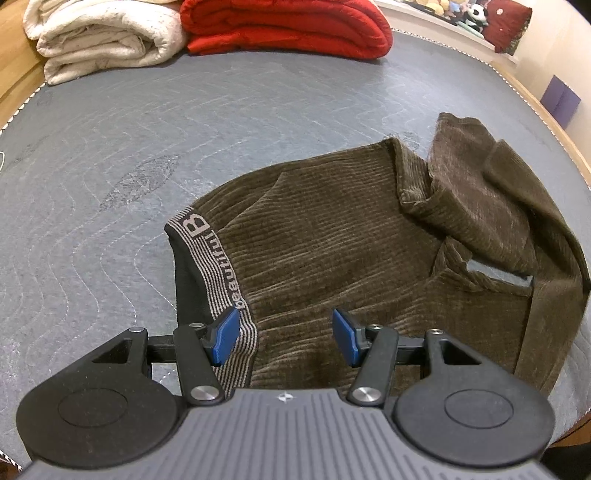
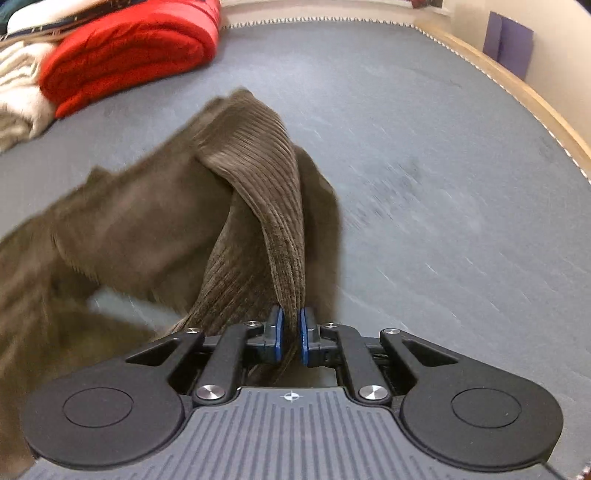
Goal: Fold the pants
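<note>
Brown corduroy pants (image 1: 351,236) lie crumpled on a grey quilted mattress (image 1: 110,166), their striped waistband (image 1: 218,273) with lettering at the left. My left gripper (image 1: 284,332) hangs open over the waistband end, its blue pads (image 1: 225,332) apart, one over the band and one over the brown cloth. In the right wrist view the pants (image 2: 166,221) are blurred, and a ridged fold of a pant leg (image 2: 273,221) runs down between the blue pads. My right gripper (image 2: 291,332) is shut on that fold, which is lifted off the mattress (image 2: 443,184).
A folded red blanket (image 1: 288,26) and a folded cream blanket (image 1: 99,37) lie at the far edge of the mattress. A wooden bed rim (image 2: 517,96) curves along the right side. A purple object (image 1: 559,98) stands by the wall beyond it.
</note>
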### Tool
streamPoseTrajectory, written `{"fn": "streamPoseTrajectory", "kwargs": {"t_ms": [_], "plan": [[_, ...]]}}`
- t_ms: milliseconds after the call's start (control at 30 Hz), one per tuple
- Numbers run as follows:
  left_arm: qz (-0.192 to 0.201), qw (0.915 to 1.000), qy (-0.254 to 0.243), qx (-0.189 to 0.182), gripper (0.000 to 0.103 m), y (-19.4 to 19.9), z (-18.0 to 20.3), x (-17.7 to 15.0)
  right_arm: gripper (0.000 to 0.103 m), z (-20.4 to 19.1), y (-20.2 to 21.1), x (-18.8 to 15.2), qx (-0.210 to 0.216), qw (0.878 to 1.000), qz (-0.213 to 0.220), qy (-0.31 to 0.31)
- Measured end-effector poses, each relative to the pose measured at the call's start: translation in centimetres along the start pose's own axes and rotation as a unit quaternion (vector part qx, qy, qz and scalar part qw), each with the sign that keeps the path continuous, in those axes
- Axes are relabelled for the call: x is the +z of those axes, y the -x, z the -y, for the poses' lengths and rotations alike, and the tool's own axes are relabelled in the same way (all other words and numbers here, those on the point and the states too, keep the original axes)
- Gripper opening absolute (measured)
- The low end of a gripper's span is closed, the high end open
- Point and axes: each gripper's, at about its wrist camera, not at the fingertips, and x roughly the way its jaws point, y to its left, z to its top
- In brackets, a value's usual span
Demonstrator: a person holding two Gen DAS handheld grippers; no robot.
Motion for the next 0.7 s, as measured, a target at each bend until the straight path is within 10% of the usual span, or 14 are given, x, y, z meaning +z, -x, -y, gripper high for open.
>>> {"fn": "streamPoseTrajectory", "kwargs": {"t_ms": [367,700], "plan": [[-0.002,0.9998,-0.018,-0.009,0.061,-0.4,3.1,0.2,0.011,5.8,4.1,-8.0,0.039,0.995,-0.084,0.038],[-0.015,0.9988,-0.047,-0.006,0.061,-2.2,5.9,-0.1,0.039,4.1,6.5,-1.5,0.011,0.994,0.093,-0.051]]}}
